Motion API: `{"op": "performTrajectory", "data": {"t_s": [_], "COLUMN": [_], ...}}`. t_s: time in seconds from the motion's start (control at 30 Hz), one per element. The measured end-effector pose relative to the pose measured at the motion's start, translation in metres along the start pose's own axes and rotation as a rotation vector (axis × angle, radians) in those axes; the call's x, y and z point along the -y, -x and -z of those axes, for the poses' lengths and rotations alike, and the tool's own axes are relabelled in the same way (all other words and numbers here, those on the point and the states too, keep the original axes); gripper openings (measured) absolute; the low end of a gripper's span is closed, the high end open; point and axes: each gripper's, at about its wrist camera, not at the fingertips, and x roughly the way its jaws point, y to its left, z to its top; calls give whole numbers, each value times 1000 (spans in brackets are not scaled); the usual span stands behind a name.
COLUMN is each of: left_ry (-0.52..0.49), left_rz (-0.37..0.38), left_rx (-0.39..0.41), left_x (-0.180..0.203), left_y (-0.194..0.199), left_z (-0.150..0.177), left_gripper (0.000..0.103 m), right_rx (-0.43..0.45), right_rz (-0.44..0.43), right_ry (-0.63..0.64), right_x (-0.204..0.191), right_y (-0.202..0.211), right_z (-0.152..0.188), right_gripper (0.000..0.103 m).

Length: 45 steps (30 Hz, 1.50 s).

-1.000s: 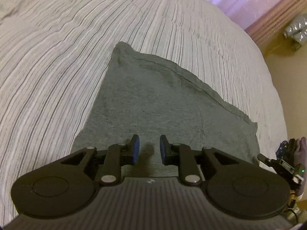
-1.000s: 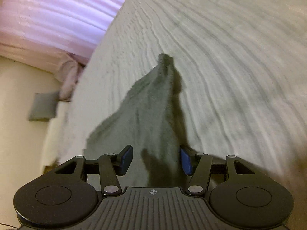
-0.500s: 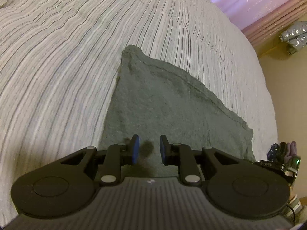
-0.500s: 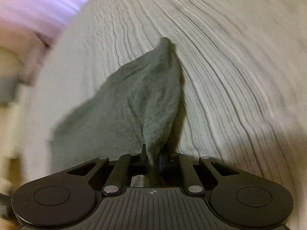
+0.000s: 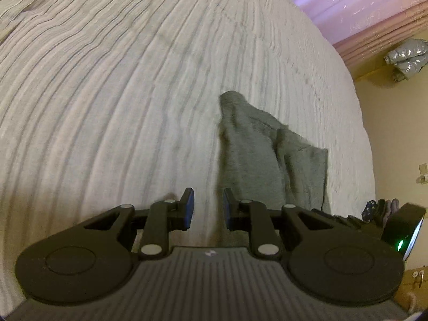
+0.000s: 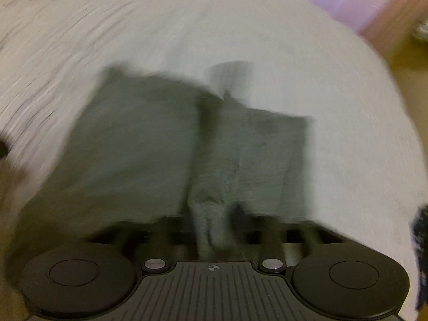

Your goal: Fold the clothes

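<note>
A grey garment [image 5: 248, 155] lies on the striped bedspread [image 5: 120, 93], folded over on itself with a raised crease down its middle. My left gripper [image 5: 207, 206] hovers over bare bedspread just left of the garment's near edge, its blue pads slightly apart with nothing between them. The right wrist view is blurred by motion. There the garment [image 6: 133, 147] spreads ahead, and a bunched fold of it hangs between the opening jaws of my right gripper [image 6: 214, 230]. The pads look parted from the cloth.
The bed's edge [image 5: 358, 123] curves along the right, with tan floor beyond. Pink curtains [image 5: 361, 8] hang at the far side and a silver bundle [image 5: 404, 58] lies on the floor. A black device with a green light [image 5: 401, 232] sits at the right edge.
My left gripper slid left off the garment onto bare bedspread. My right gripper shut on the garment's edge, swung it across over the rest, and its jaws have now parted.
</note>
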Motion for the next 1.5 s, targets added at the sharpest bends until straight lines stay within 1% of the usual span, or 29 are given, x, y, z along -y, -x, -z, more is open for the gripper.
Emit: {"op": "performTrajectory", "data": {"t_s": [0.07,0.1,0.17,0.2,0.27,0.3,0.37,0.43,0.5,0.57,0.63,0.7,0.8,0.9,1.0,1.03,1.07,1.1,1.2,1.3,1.37,1.43,1.47,1.5], "left_ry": [2,3,8,11,8,22,56,90,120,147,164,164,162,147,108,85,49,6,-118,-217,-252,-264,-256,-230], "left_rz": [4,9,34,49,90,110,150,179,183,175,159,152,149,139,132,125,110,92,78,72,56,1,-25,-42], "left_rx": [-9,-13,-24,-29,-34,-39,-49,-63,-81,-98,-110,-104,-99,-93,-87,-87,-89,-87,-48,23,75,112,110,92], "left_x": [-3,-2,4,9,25,33,48,62,73,83,92,98,109,120,129,133,138,143,156,168,165,155,141,125], "left_y": [0,0,-3,-5,-9,-14,-24,-36,-52,-69,-85,-96,-111,-123,-129,-130,-130,-129,-113,-80,-57,-44,-38,-40], "left_z": [3,5,10,13,19,23,31,39,44,48,51,53,52,49,46,46,45,45,43,34,25,16,15,13], "left_gripper": [17,17,17,17,18,19,27,29,32,38,38,39,41,41,37,26,6,2,2,2,2,2,2,3], "right_rx": [32,42,57,62,45,35,15,-21,-58,-67,-72,-78,-63,-54,-52,-53,-55,-59,-66,-49,-37,-23,-22,-22], "right_rz": [-29,-76,-152,-171,-141,-122,-86,-93,-103,-155,-210,-265,-348,-412,-460,-479,-494,-503,-522,-532,-541,-554,-551,-546], "right_ry": [4,-27,-125,-174,-268,-315,-408,-533,-661,-739,-813,-887,-896,-901,-885,-870,-855,-840,-805,-760,-724,-680,-653,-626], "right_x": [-7,0,18,31,66,85,121,159,197,216,234,251,253,258,260,260,260,259,254,242,232,217,208,198], "right_y": [13,24,38,48,50,50,51,37,21,8,-6,-19,-32,-46,-62,-69,-72,-72,-71,-63,-58,-53,-53,-54], "right_z": [9,14,13,21,42,52,73,91,109,114,117,121,124,115,103,97,93,90,85,77,70,60,56,53], "right_gripper": [64,64,64,64,64,64,64,64,64,63,63,63,63,63,63,63,63,63,63,63,63,63,63,63]}}
